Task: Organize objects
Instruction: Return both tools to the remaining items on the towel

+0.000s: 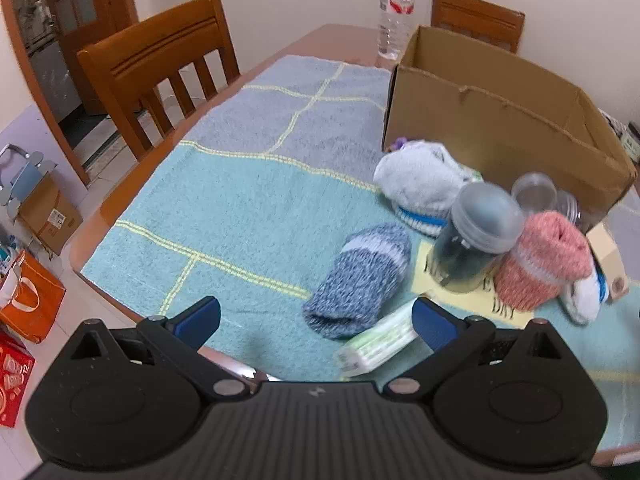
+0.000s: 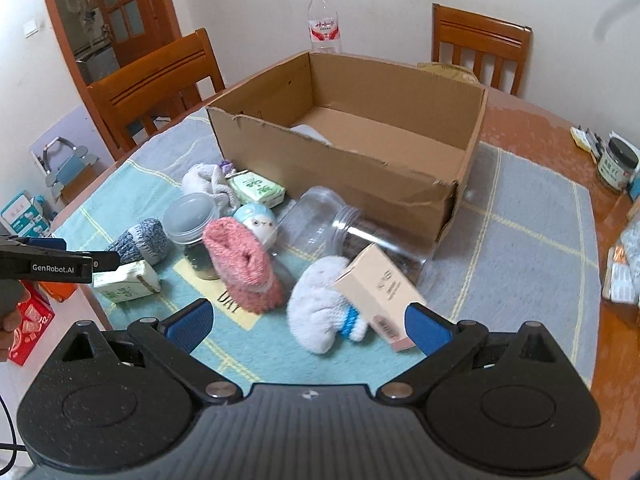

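An open cardboard box (image 2: 360, 160) (image 1: 500, 120) stands on the towel. In front of it lie a blue knit sock roll (image 1: 360, 280) (image 2: 140, 242), a pink sock roll (image 2: 244, 268) (image 1: 540, 260), white socks (image 2: 320, 308) (image 1: 420, 180), a lidded jar (image 2: 194, 224) (image 1: 476, 236), a clear jar on its side (image 2: 344, 232), a beige carton (image 2: 376, 292), a green tissue pack (image 1: 380, 344) (image 2: 128, 284) and a small doll (image 2: 260, 220). My left gripper (image 1: 316, 320) is open over the blue sock and tissue pack; it shows in the right wrist view (image 2: 100, 260). My right gripper (image 2: 308, 320) is open above the white sock.
A water bottle (image 2: 325, 20) stands behind the box. Wooden chairs (image 2: 156, 80) (image 2: 480, 44) ring the table. A green-label jar (image 2: 618, 164) and packets sit at the right table edge. Boxes and bags (image 1: 32, 300) lie on the floor to the left.
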